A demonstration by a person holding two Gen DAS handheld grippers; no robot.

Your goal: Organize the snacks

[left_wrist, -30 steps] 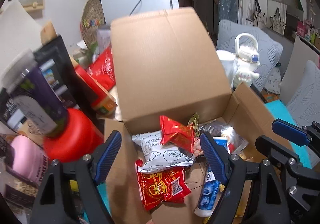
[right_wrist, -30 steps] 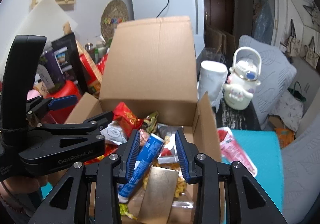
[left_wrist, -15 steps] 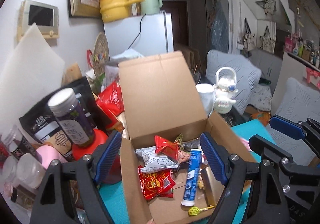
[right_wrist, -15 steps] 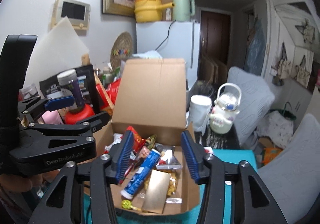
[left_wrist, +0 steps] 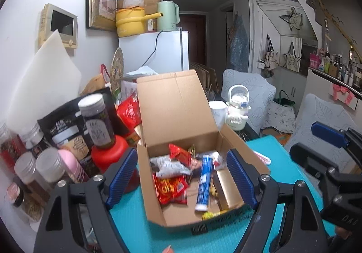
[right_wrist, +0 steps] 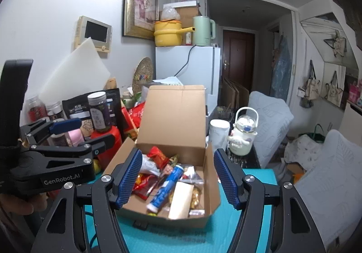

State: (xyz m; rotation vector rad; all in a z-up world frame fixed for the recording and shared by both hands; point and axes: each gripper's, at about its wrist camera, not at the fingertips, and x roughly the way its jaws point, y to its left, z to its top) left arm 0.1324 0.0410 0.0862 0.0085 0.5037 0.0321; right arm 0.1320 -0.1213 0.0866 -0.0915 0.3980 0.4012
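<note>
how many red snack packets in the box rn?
2 visible. One small red packet at the back of the cardboard box, one larger red packet at front left beside the blue tube. More may sit under the pile.

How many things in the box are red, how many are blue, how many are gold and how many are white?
In the cardboard box, as far as shows:
Red: 2, the big red packet and the small red packet
Blue: 1, the blue tube
Gold: 1, the gold packet
White: 1, the white packet
Total: 5
</note>
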